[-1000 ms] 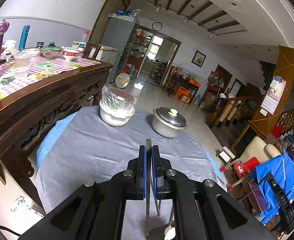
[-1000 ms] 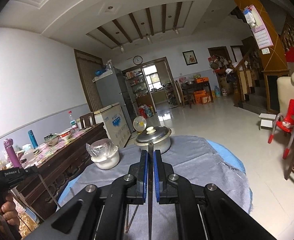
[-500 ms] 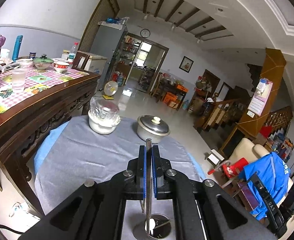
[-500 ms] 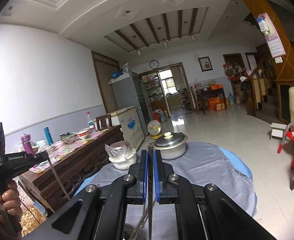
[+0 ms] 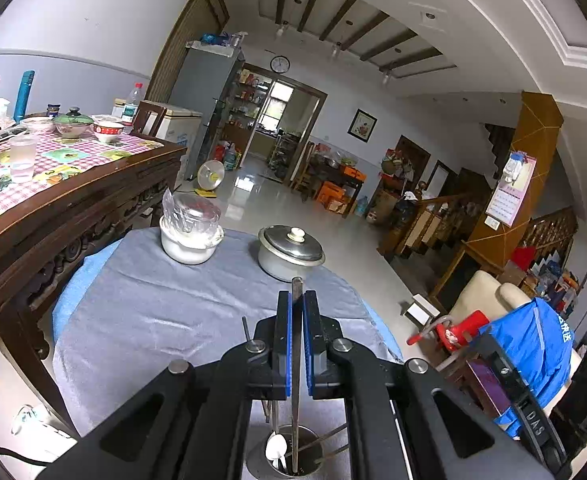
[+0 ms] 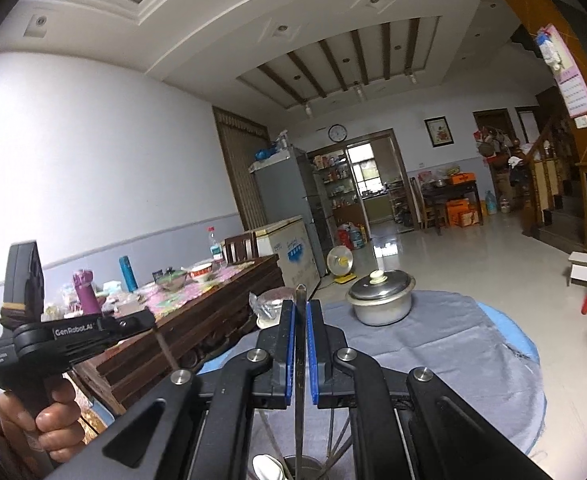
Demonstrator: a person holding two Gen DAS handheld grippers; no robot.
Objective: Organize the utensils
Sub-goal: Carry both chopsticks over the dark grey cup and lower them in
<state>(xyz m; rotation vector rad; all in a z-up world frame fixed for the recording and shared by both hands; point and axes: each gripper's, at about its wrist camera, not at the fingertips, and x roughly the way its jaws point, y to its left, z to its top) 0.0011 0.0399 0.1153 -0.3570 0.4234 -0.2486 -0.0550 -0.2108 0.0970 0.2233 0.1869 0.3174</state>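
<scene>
Grey cloth [image 5: 153,312] over a round table, with the metal cup [image 5: 253,460] at the near edge as anchor. Far left of the cup, a heavy wooden sideboard [image 5: 73,208] close against the table: little room to swing that way. Beyond the cup to the left, a white bowl [image 5: 189,244]; beyond it to the right, a lidded pot [image 5: 289,256], both well apart from it. Directly above the cup, left gripper [image 5: 296,300] clamped tight on a chopstick [image 5: 295,400], kept upright, lower end inside the cup beside a white spoon [image 5: 273,450]. Right gripper [image 6: 300,308] likewise pinched on a second chopstick [image 6: 300,400], vertical over the same cup, probably for a straight drop. Right of the cup, open cloth, then the table's rim and bare floor.
</scene>
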